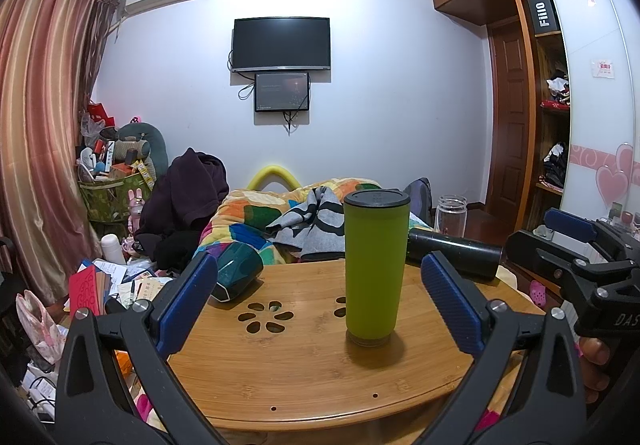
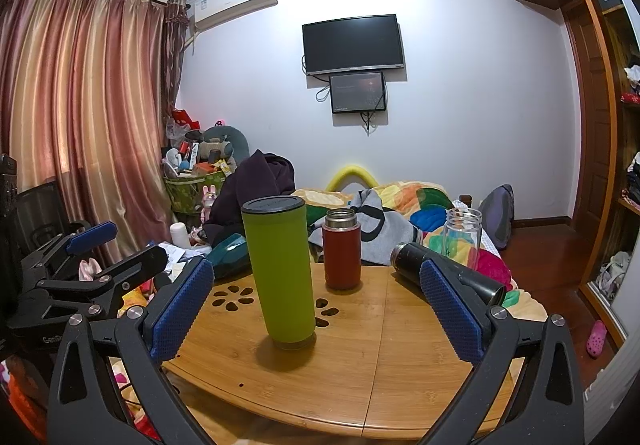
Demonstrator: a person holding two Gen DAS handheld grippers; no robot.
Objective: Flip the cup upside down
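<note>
A tall green cup [image 1: 374, 269] with a black lid end on top stands upright on the round bamboo table [image 1: 304, 373]. It also shows in the right wrist view [image 2: 282, 271]. My left gripper [image 1: 320, 301] is open and empty, its blue pads either side of the cup but nearer the camera. My right gripper [image 2: 316, 309] is open and empty, with the cup between the pads and further away. The right gripper also shows at the right edge of the left wrist view [image 1: 580, 245]; the left one shows at the left of the right wrist view [image 2: 92, 257].
A red flask [image 2: 342, 249] stands behind the green cup. A black flask [image 2: 444, 273] lies on its side at the table's right. A clear glass jar [image 2: 462, 239] stands behind it. A dark green cup [image 1: 234, 269] lies at the table's left. A bed with a colourful quilt [image 1: 260, 217] is beyond.
</note>
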